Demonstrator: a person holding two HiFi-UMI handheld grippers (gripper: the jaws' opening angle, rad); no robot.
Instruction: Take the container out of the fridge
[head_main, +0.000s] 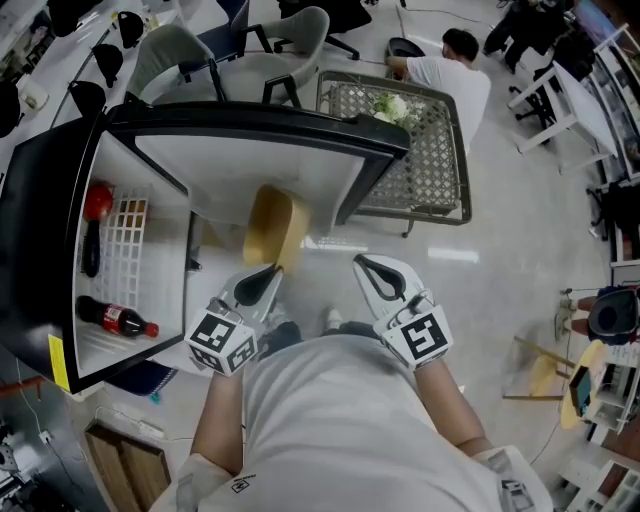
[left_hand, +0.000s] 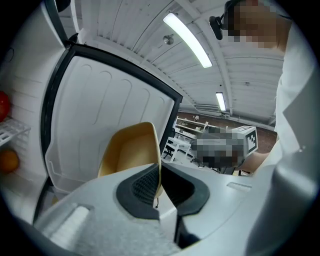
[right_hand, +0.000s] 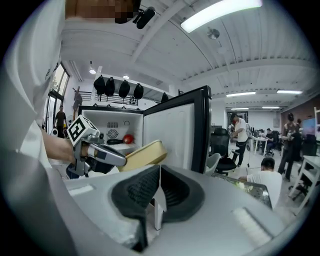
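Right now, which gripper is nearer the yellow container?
Left. The left gripper is shut on the rim of the yellow container, holding it in front of the open fridge. The right gripper is off to the container's right, shut, empty and not touching it.

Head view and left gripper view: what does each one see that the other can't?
Only the head view shows the cola bottle in the fridge and the marker cube on the left gripper. Only the left gripper view shows the ceiling lights and a round orange thing at the left edge. Both show the yellow container, pinched by its rim in the left gripper, and the open fridge door.
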